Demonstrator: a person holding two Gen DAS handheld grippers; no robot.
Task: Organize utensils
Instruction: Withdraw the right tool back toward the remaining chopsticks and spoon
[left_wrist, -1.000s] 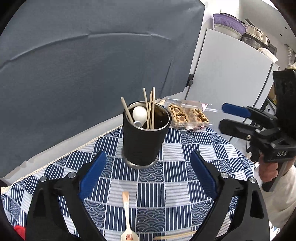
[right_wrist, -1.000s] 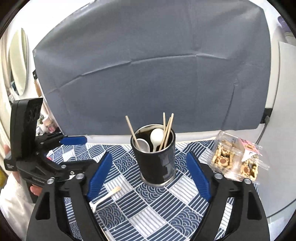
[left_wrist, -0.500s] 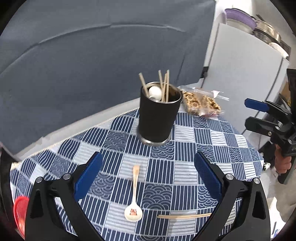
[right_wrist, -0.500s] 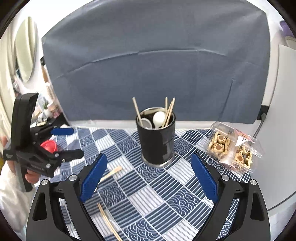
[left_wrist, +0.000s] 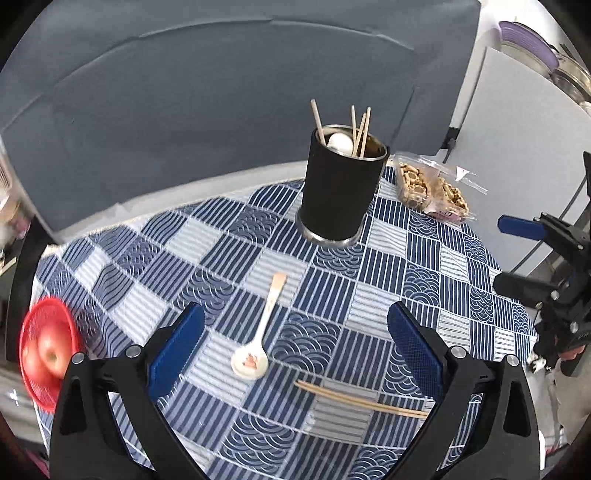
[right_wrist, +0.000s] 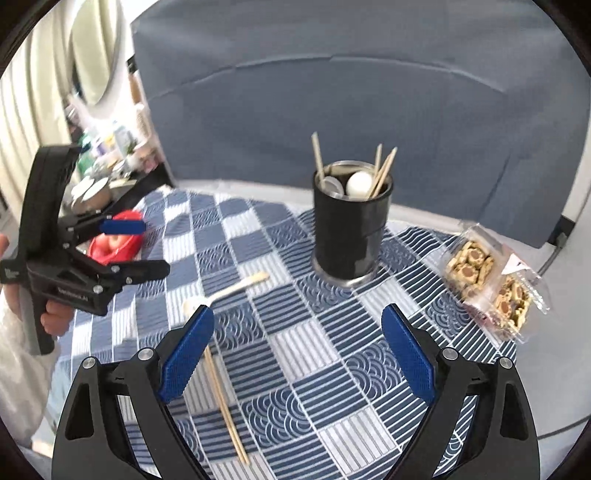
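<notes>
On a round table under a blue patchwork tablecloth (left_wrist: 424, 236), a white ceramic spoon (left_wrist: 255, 347) lies between the left gripper's (left_wrist: 295, 354) wide-open jaws. Chopsticks (right_wrist: 225, 406) lie beside the equally wide, empty right gripper (right_wrist: 299, 358); a black utensil holder (right_wrist: 351, 229) stands beyond.

Both wrist views angled down, sharing utensil cup (left_wrist: 341, 184)

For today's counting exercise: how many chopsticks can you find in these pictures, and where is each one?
6. Four stand upright in the black cup: one on its left, three bunched on its right. Two lie side by side on the tablecloth near the camera. The cup may hide more.
</notes>
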